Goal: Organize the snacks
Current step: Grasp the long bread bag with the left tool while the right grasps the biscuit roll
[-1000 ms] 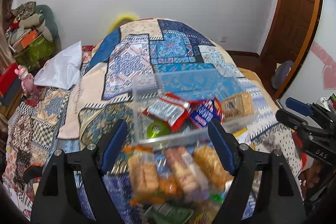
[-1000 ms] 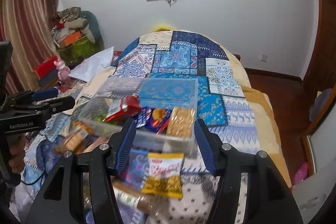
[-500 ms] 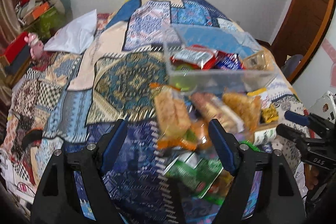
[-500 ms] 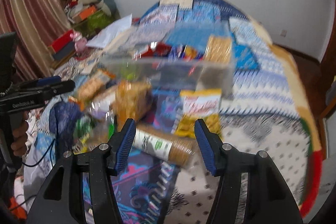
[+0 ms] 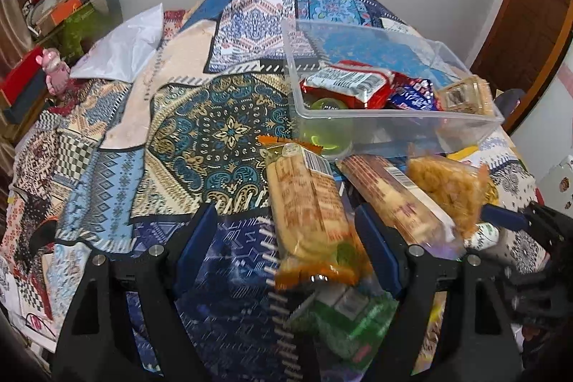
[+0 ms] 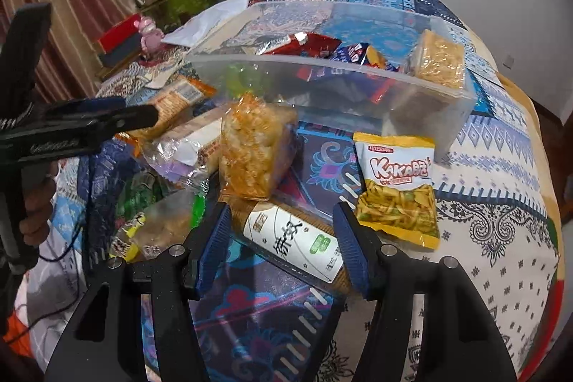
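Right wrist view: right gripper [image 6: 281, 246] spread wide over tube [image 6: 293, 244] | left gripper [image 5: 286, 247] spread, empty, around biscuits [image 5: 308, 213] | bin [image 5: 394, 122] beyond | risk: crowded packets dragged, tube rolled away.

Count, bed surface: one clear plastic bin [image 6: 447, 117]. Inside it, at least four items visible: one red packet [image 5: 343, 83], one blue wrapper [image 5: 412, 97], one tan cracker block [image 6: 438, 63], one green round item [image 5: 324, 103]; others may be hidden. Loose outside the bin: three clear-wrapped biscuit packs [image 5: 308, 206], one yellow Kakabo bag [image 6: 397, 188], one tube with white label [image 6: 297, 244], one green packet [image 5: 354, 317].
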`<move>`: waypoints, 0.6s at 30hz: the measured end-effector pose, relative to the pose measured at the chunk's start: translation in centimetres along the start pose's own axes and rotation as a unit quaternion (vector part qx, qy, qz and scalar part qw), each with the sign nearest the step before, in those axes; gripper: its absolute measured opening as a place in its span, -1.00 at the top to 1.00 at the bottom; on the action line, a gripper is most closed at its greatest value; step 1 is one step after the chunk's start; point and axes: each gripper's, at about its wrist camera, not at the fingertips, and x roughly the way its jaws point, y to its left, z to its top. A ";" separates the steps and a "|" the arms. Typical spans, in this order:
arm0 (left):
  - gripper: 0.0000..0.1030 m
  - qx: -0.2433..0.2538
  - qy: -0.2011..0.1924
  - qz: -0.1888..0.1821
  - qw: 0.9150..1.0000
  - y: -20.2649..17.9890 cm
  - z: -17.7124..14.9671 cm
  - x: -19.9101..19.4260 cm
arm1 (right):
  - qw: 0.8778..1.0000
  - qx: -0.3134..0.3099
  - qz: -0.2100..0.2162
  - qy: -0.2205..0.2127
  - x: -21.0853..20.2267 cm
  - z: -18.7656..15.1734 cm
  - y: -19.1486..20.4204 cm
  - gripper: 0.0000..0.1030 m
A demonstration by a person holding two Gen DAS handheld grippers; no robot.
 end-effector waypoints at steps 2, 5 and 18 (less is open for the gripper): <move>-0.46 -0.003 0.006 -0.002 1.000 0.0 0.2 1.0 | 1.000 -0.010 0.000 0.004 0.2 -0.2 0.2 -0.21; -0.13 -0.007 0.011 -0.014 1.000 0.1 0.4 1.9 | 1.000 -0.017 0.001 0.014 0.5 -0.6 0.2 -0.25; 0.24 0.002 -0.015 -0.025 1.000 -0.2 -0.7 -1.3 | 0.999 0.022 0.014 0.038 -0.2 -2.3 -1.3 -0.05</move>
